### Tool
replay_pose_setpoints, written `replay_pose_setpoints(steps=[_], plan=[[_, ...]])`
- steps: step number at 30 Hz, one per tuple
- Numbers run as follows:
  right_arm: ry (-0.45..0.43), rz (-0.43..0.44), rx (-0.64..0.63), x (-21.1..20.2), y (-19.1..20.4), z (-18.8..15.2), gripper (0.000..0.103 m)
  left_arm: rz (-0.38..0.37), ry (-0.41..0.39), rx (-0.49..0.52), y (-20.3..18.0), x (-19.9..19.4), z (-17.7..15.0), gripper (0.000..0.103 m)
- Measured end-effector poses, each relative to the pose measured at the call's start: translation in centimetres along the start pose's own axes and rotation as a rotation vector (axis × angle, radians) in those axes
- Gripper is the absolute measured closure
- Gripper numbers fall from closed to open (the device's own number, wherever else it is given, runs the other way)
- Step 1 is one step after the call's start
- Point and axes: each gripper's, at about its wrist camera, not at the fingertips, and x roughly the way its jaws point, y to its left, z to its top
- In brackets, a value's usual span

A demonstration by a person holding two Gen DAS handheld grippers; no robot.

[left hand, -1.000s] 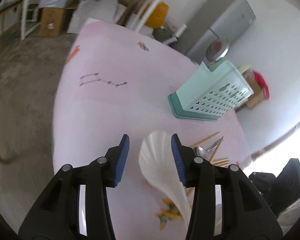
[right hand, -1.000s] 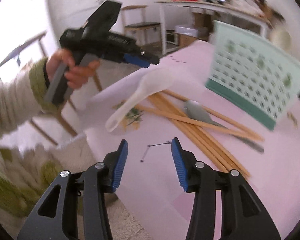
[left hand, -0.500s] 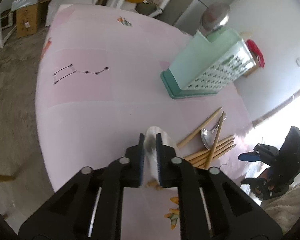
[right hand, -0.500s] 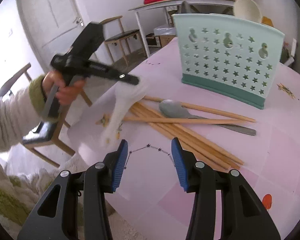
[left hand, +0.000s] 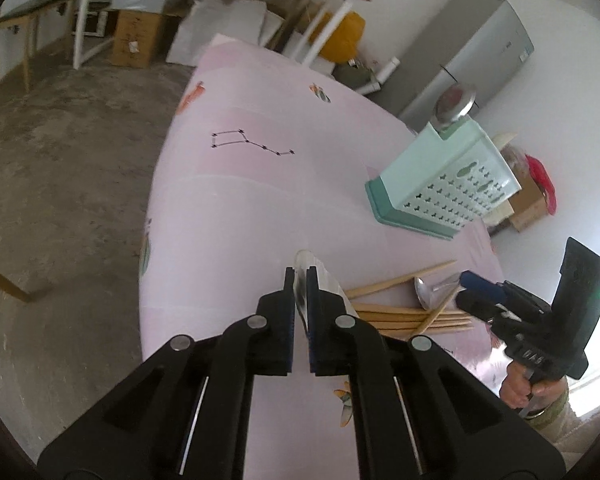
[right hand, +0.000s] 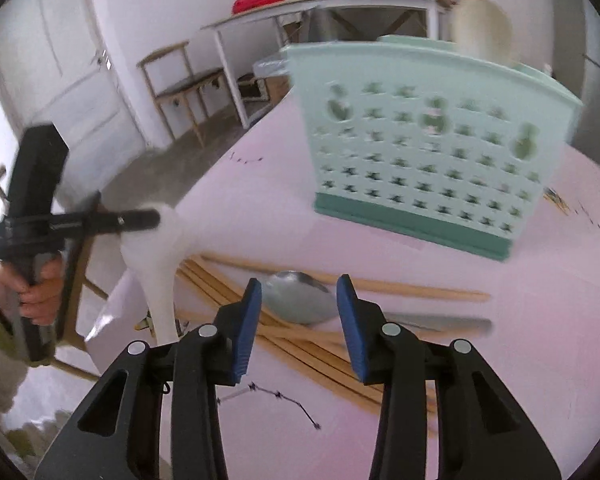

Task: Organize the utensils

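Note:
My left gripper (left hand: 300, 276) is shut on the bowl of a white plastic spoon (left hand: 302, 264) and holds it above the pink table; in the right wrist view the spoon (right hand: 154, 256) hangs handle-down from that gripper (right hand: 156, 218). My right gripper (right hand: 299, 292) is open and empty, low over a metal spoon (right hand: 300, 300) that lies on several wooden chopsticks (right hand: 300, 344). The same spoon (left hand: 428, 290) and chopsticks (left hand: 412, 316) show in the left wrist view, with the right gripper (left hand: 472, 288) at them. A mint-green utensil holder (right hand: 428, 148) stands behind them (left hand: 440, 184).
The pink table (left hand: 260, 200) has its rounded edge on the left, with bare concrete floor beyond. A metal lid (left hand: 456, 100) and a pale round utensil (right hand: 484, 28) stick out of the holder. A wooden chair (right hand: 180, 80) and a white side table (right hand: 320, 4) stand beyond.
My left gripper closed on the white spoon and lifted it off the table. My right gripper moved forward and down over the metal spoon and chopsticks.

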Motion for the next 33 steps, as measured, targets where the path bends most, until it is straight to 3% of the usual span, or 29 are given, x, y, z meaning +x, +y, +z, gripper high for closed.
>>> replay_pose_setpoints(steps=[12,16,22,33], plan=[[0.069,-0.220,-0.202,4.2,4.7,0.0,0.079,-0.007,-0.024,-0.018,1.1,-0.4,-0.7,0.099],[0.080,-0.327,-0.246,4.7,5.9,0.3,0.088,-0.026,-0.024,-0.015,1.3,-0.2,-0.6,0.099],[0.125,-0.434,-0.322,6.2,7.7,0.7,0.089,-0.042,-0.034,0.007,1.2,-0.2,-0.3,0.099],[0.204,-0.531,-0.385,7.3,9.0,0.4,0.088,-0.081,-0.013,-0.022,2.6,0.5,-0.2,0.099]])
